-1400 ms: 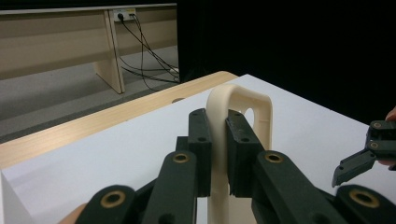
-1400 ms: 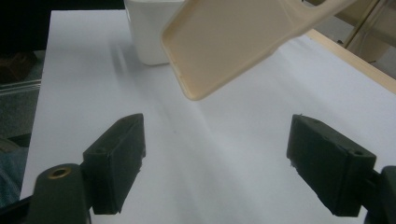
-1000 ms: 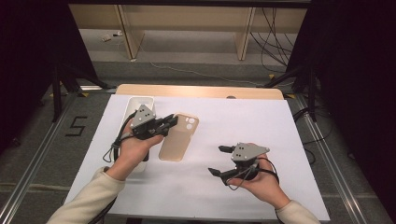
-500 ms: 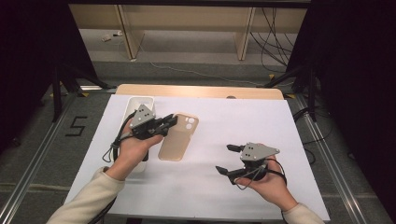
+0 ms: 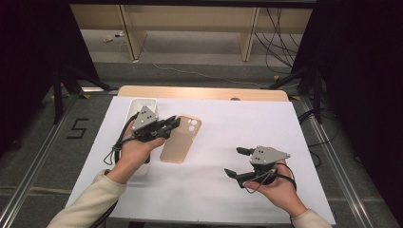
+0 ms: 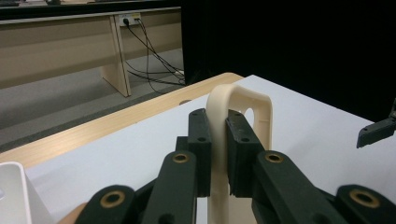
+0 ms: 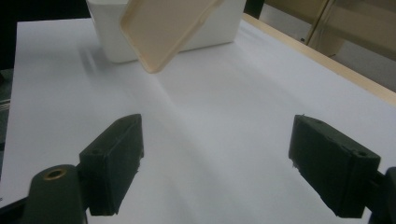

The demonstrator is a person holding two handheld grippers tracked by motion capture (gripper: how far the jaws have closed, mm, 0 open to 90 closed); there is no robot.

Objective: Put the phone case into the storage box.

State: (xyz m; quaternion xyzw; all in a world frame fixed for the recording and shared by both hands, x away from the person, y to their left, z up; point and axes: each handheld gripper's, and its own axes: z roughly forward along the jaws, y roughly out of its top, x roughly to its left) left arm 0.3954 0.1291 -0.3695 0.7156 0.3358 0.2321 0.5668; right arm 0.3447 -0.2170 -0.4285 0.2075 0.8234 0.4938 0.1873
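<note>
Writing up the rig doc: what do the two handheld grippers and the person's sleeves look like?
Both the left gripper and right gripper are black, two-jawed, with brass-coloured pivot bushings, flat rectangular jaws, a grey three-cornered plate on top with dark dots, and a black trailing cable. The sleeves are cream-coloured.

A lab recording booth: black curtains (image 5: 28, 57) flank a white-topped bench (image 5: 285, 123), with loose cables (image 5: 280, 42) and metal floor rails (image 5: 43, 152).
</note>
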